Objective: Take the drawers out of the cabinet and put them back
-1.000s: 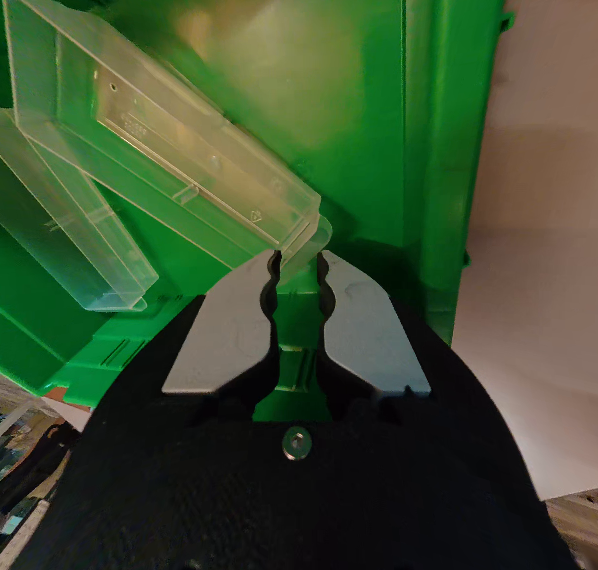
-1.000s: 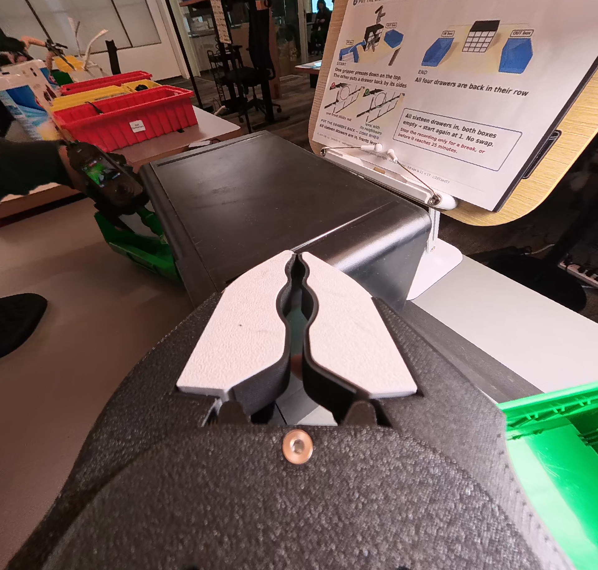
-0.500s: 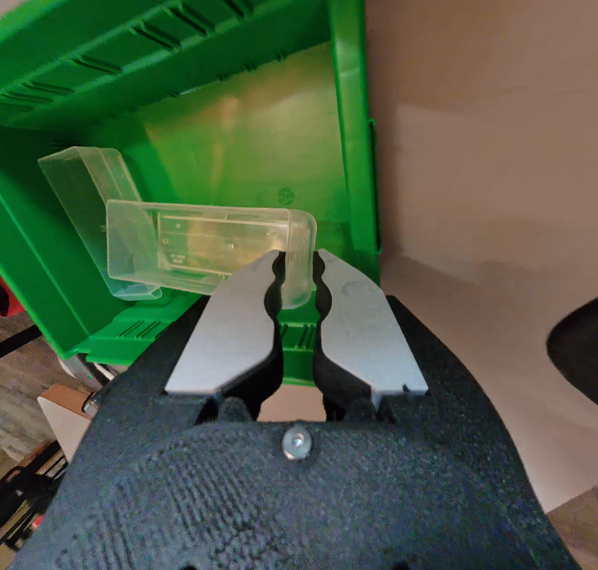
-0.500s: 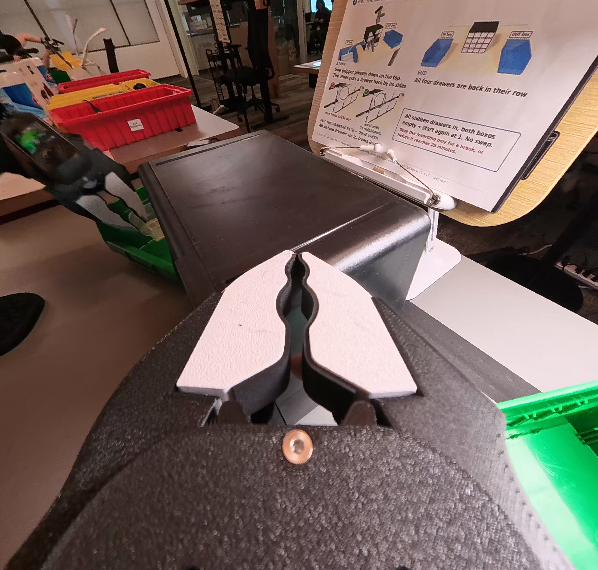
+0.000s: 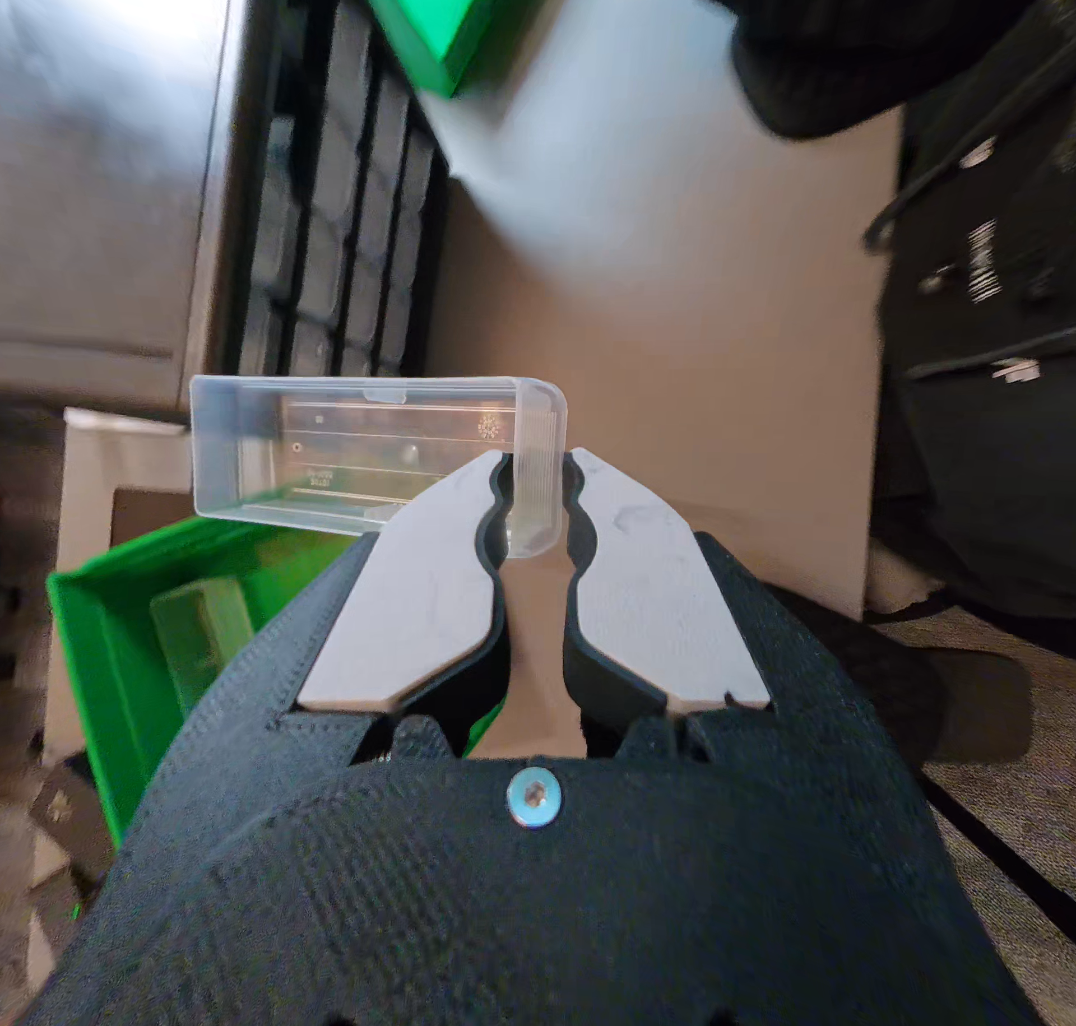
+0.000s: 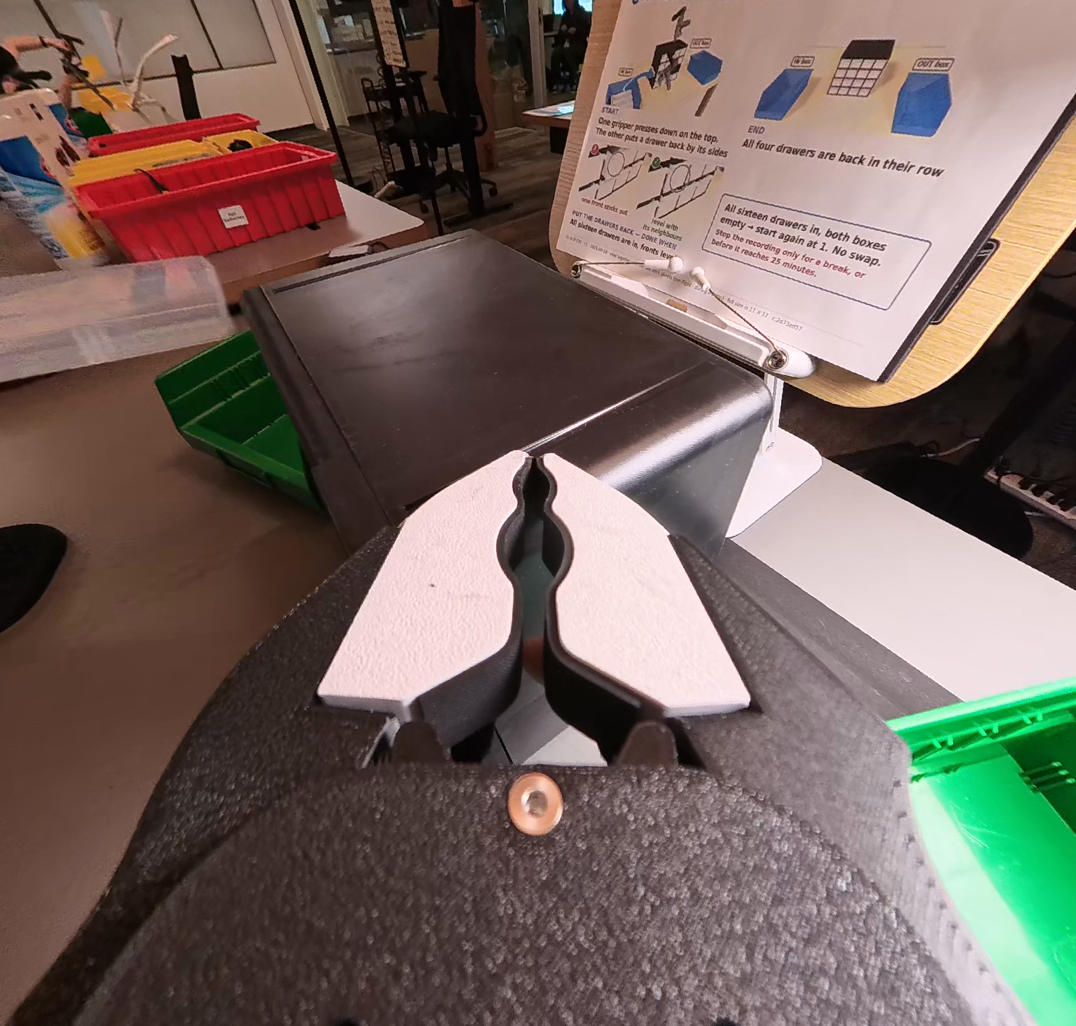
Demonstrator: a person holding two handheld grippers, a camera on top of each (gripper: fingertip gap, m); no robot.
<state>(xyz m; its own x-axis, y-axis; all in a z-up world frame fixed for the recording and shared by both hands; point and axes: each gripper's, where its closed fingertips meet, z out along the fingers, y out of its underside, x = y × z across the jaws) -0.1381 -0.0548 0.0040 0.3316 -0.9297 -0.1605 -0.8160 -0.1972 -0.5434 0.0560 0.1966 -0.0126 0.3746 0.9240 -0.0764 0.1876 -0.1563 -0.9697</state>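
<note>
A clear plastic drawer (image 5: pixel 361 454) is held by the left gripper (image 5: pixel 534 477), whose two fingers are clamped on the ribbed front end of the drawer. The drawer is carried in the air, lying sideways with its body reaching out to the left of the fingers. Below it, a green bin (image 5: pixel 110 637) is seen, and a second clear drawer (image 5: pixel 198 625) lies inside that bin. Beyond the held drawer, the black cabinet (image 5: pixel 337 194) is shown with its grid of drawer fronts, blurred, and the corner of another green bin (image 5: pixel 442 14) appears past the cabinet at the top of the left wrist view.

In the right wrist view, the right gripper (image 6: pixel 534 462) is set at the near end of the cabinet top (image 6: pixel 466 346), with its fingers brought fully together and nothing between them. Whether the tips press on the cabinet top cannot be told. To the left of the cabinet, the held drawer (image 6: pixel 110 317) shows as a blurred clear shape above a green bin (image 6: pixel 233 410). A printed instruction sheet (image 6: pixel 815 125) on a stand rises just beside the right edge of the cabinet, and a further green bin (image 6: pixel 1001 812) lies near the right gripper. Red bins (image 6: pixel 209 206) stand well behind the cabinet.
</note>
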